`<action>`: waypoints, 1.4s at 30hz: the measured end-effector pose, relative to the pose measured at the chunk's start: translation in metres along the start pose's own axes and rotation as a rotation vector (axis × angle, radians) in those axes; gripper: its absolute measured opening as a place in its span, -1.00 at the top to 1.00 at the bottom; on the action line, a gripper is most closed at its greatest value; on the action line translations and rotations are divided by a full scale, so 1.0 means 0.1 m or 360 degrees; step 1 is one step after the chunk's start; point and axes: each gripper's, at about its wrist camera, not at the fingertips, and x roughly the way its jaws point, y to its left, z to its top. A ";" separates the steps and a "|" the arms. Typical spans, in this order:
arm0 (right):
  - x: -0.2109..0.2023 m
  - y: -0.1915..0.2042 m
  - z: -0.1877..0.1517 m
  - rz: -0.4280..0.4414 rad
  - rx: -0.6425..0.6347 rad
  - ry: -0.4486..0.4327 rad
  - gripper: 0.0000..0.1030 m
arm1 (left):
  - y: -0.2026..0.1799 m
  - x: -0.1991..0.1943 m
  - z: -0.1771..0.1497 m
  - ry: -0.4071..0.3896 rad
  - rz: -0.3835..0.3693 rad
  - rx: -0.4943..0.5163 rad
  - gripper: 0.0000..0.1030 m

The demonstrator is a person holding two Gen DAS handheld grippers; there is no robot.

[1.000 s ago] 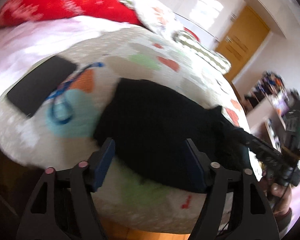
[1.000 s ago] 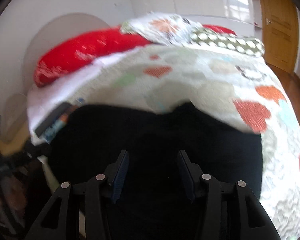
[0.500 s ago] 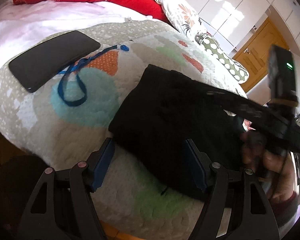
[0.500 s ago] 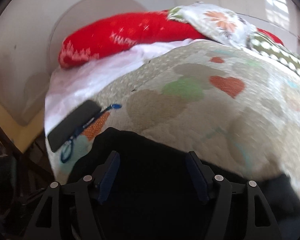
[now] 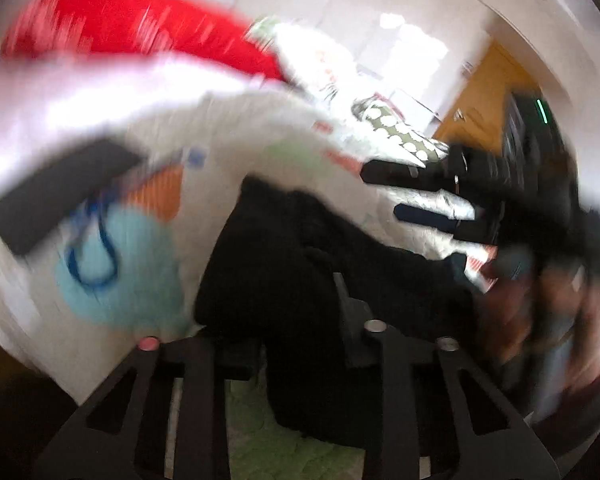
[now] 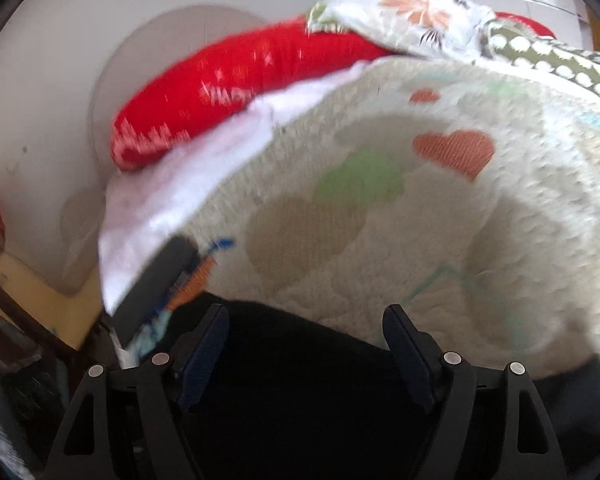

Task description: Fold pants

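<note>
Nearest in the left wrist view, the left gripper point(image 5: 298, 320) has just been closing its fingers, and they now pinch a fold of the black pants point(image 5: 300, 272) between them. The picture is heavily blurred, but dark cloth fills the narrow gap and runs down between the finger arms. The pants lie bunched on the bed point(image 5: 228, 152), on a pale quilt patterned with coloured hearts.

In the right wrist view, the right gripper point(image 6: 306, 344) has just been opening its fingers, and they now stand wide apart and released. The black cloth lies below and between them, with no pad pressing on it. The same right gripper appears at the right of the left wrist view, above the far end of the pants, with a blurred hand point(image 5: 540, 312) behind it.

Left of the pants lies a flat black phone point(image 5: 56, 196), partly on the quilt and partly on a white sheet point(image 6: 188, 184). A blue lanyard point(image 5: 96, 256) loops on the quilt just beside it.

Farther back, a red pillow point(image 6: 240, 84) lies along the head of the bed. Next to it are a floral pillow point(image 6: 416, 16) and a green cushion with white dots point(image 6: 548, 60). Beyond the bed stands a wooden door point(image 5: 484, 96) in a white wall.
</note>
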 end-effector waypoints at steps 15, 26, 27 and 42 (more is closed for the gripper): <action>-0.08 0.36 -0.12 -0.0118 -0.0075 0.0356 -0.60 | -1.02 -0.21 -0.31 -0.0196 0.0086 0.0706 0.54; -1.31 -0.07 -0.28 -0.0095 -0.0094 -0.0146 0.52 | -1.50 -0.76 -0.13 -0.0273 -0.0514 0.0670 0.54; -1.47 -0.18 -0.33 -0.0132 -0.0065 -0.0188 0.52 | -1.52 -0.79 -0.12 -0.0245 -0.0605 0.0642 0.54; -2.04 -1.51 -1.35 -0.0524 0.0525 -0.0239 0.00 | -1.36 -0.22 -0.18 0.0094 -0.0337 0.0668 0.52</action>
